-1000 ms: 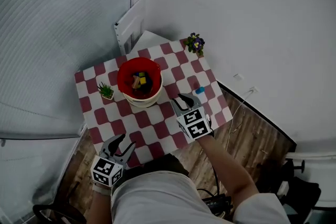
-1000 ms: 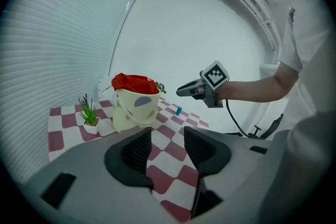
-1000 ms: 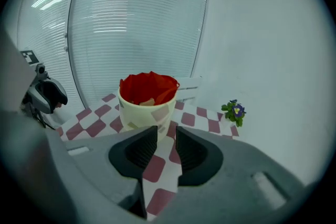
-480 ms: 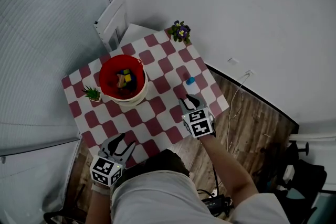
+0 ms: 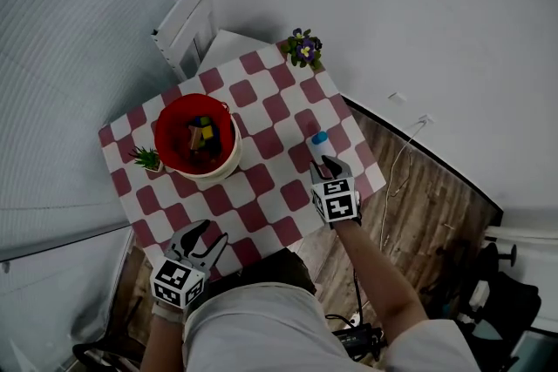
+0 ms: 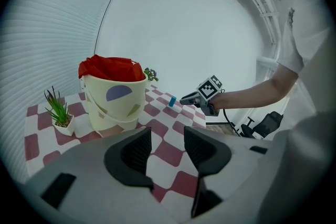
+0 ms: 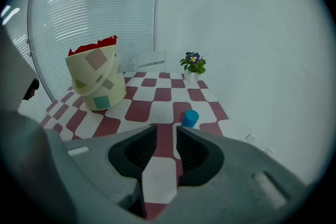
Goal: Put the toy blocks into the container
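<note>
Checked tabletop (image 5: pixel 261 179) holds the upright blue block (image 7: pixel 190 118) just up-right of my right gripper (image 7: pixel 166 136) in its view — jaws parted, empty — far nearer than my left gripper (image 5: pixel 202 233), likewise parted and empty.

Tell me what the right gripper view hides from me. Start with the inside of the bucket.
Observer: From the head view, the bucket has a red lining and holds several blocks, one of them yellow.
Operator: Report the left gripper.
Observer: The left gripper has its jaws apart with nothing between them. It is at the near edge of the table, away from the bucket.
Operator: Check behind the bucket.
Observer: A small green potted plant stands beside the bucket, on the side you cannot see.
</note>
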